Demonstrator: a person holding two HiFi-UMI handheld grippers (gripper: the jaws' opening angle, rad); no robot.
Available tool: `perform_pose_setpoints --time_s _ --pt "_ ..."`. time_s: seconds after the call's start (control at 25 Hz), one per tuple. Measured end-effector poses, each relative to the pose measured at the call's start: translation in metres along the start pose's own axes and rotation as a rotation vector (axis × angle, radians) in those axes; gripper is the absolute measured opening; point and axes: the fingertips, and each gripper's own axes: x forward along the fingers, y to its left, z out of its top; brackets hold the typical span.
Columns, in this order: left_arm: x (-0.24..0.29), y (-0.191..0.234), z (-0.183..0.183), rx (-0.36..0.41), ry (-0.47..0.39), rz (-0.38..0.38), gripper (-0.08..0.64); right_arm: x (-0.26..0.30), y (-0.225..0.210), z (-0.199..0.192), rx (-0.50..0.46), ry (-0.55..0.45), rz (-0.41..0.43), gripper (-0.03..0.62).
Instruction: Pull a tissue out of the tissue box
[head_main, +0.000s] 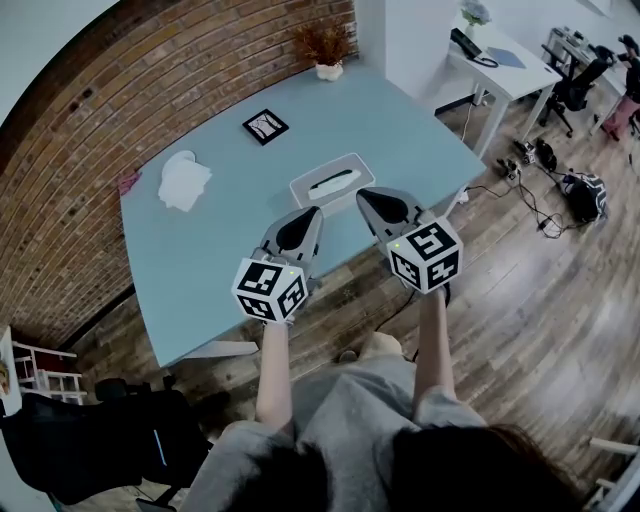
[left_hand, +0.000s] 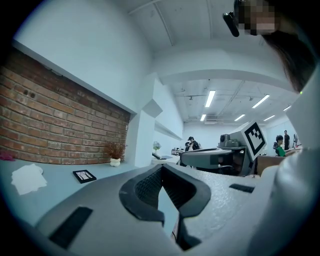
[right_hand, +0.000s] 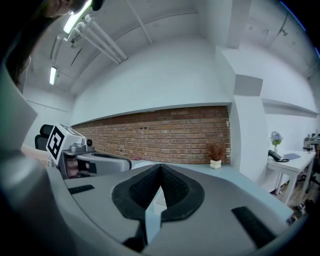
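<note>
A crumpled white tissue lies at the left of the pale blue table, well apart from a small black square card. The grey left gripper, jaws pressed together on nothing, is near the front edge of the white rectangular tissue box, which sits mid-table. The grey right gripper, likewise clenched and empty, is just beside the box's right end

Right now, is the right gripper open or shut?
Shut. In the right gripper view, the fingers of the right gripper meet at the tips, with nothing between them.
</note>
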Motion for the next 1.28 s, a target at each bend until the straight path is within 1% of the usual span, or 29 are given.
perform_pose_setpoints --time_s 0.12,0.48,0.72,0.88,1.08,1.28 --pt "0.01 0.004 0.001 -0.009 0.001 0.021 0.003 0.007 -0.011 0.002 0.002 0.005 0.021 -0.002" --pt "0.054 0.011 -0.003 -0.057 -0.003 0.098 0.003 0.028 -0.056 0.002 -0.045 0.048 0.103 -0.002" --pt "0.072 0.016 -0.014 -0.086 0.006 0.171 0.003 0.038 -0.07 -0.008 -0.089 0.093 0.192 -0.002" --pt "0.076 0.014 -0.018 -0.098 0.004 0.208 0.003 0.04 -0.076 -0.016 -0.089 0.115 0.233 -0.002" --pt "0.074 0.02 -0.027 -0.117 0.027 0.233 0.003 0.053 -0.079 -0.028 -0.078 0.153 0.242 0.0" --pt "0.075 0.037 -0.037 -0.136 0.067 0.231 0.003 0.073 -0.08 -0.045 -0.032 0.199 0.24 0.0"
